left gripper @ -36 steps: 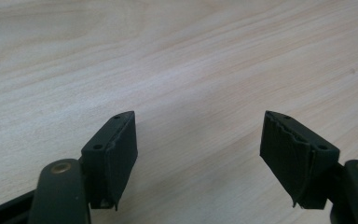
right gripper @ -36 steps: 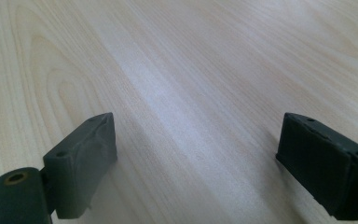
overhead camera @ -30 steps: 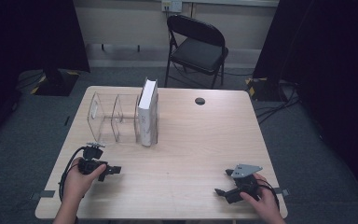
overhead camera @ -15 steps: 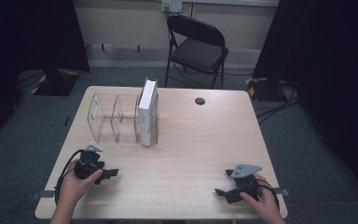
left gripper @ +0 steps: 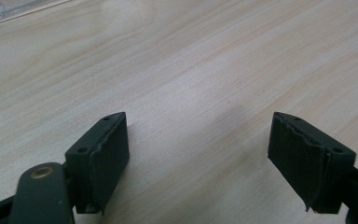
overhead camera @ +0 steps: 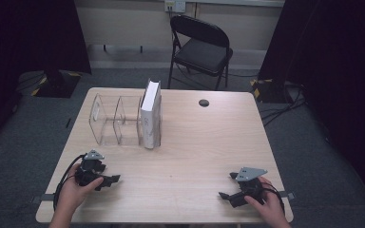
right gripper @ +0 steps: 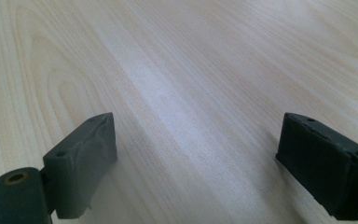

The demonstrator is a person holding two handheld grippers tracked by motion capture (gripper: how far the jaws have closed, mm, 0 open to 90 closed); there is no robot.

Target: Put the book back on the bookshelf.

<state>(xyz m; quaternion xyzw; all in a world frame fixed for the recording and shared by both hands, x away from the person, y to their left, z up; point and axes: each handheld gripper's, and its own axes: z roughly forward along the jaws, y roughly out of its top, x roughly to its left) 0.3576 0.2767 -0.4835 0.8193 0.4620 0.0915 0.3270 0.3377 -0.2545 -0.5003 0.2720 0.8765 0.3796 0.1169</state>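
Observation:
A white book (overhead camera: 150, 116) stands upright in the right-hand slot of a clear plastic rack (overhead camera: 109, 121) on the wooden table (overhead camera: 204, 142). My left gripper (overhead camera: 107, 172) lies low over the table's near left part, held by a hand, well short of the rack. Its jaws have just been opening, and in the left gripper view the left gripper (left gripper: 198, 140) is open over bare wood with nothing between. My right gripper (overhead camera: 227, 186) rests near the front right edge. In its own view the right gripper (right gripper: 196, 144) is open and empty.
A small black disc (overhead camera: 203, 102) lies at the table's far side. A black folding chair (overhead camera: 202, 47) stands behind the table. A corner of the clear rack (left gripper: 0, 9) shows at the top left of the left gripper view. Dark curtains flank the room.
The left hand has drawn back a little toward the near edge of the table. The right hand has stayed where it was.

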